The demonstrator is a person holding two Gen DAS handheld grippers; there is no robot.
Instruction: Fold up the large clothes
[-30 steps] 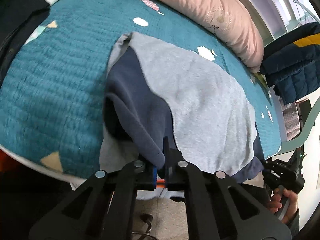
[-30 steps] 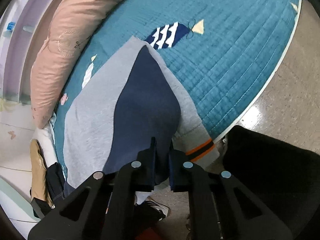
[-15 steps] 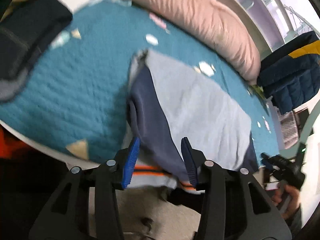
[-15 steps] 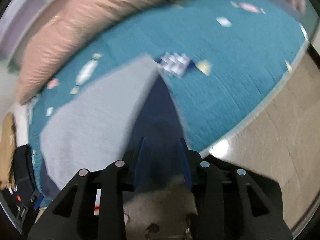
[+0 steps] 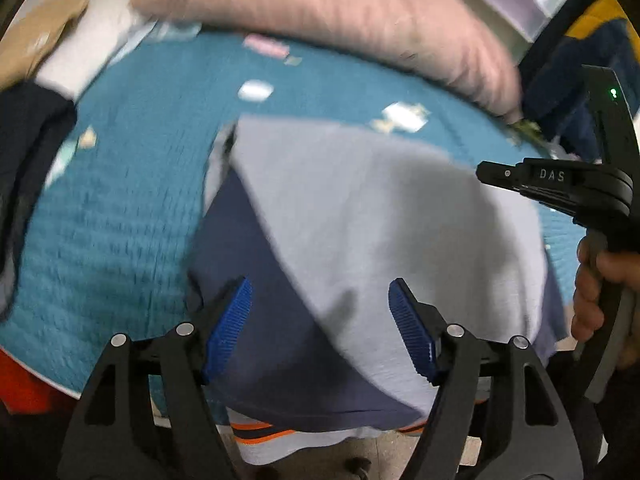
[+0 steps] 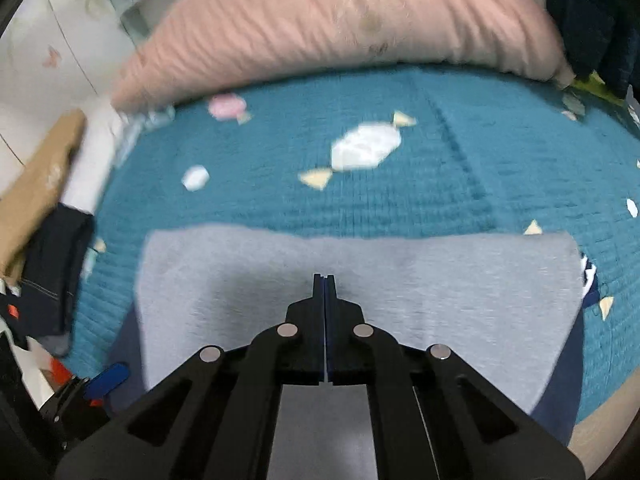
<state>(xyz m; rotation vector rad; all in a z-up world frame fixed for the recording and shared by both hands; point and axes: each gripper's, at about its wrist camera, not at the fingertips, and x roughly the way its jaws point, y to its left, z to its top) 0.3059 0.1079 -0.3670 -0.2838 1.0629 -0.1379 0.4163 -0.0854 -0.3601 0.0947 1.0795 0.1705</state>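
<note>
Released since a second ago: left gripper (image 5: 320,328), then clamped on the navy sleeve (image 5: 260,320), now spread wide with its blue pads (image 5: 228,328) apart over that sleeve, holding nothing. Same for the right gripper (image 6: 324,284) — gripping the other navy sleeve a second ago, spread half a second ago, now pressed together with nothing between the fingers, poised above the grey body of the sweatshirt (image 6: 360,280). Also swung round since then, from looking along the garment's length to facing it square-on, with the pink bolster (image 6: 340,28) straight ahead. Sweatshirt lying flat on the teal quilt (image 6: 440,168) at the near edge of the bed, navy sleeve folded in over the grey front, orange-striped hem (image 5: 260,432) hanging past the edge toward the floor. In the left view, right gripper's black body (image 5: 560,188) near the garment's right side, held by a hand (image 5: 592,292). No containers to be seen; only loose things resting on the bed: a dark folded garment (image 6: 52,272) at the left edge, a tan item (image 6: 44,176) beyond it, a dark navy jacket with a yellow panel (image 5: 592,52) at far right — all apart from the sweatshirt. Motion blur across both views, fine detail unclear.
</note>
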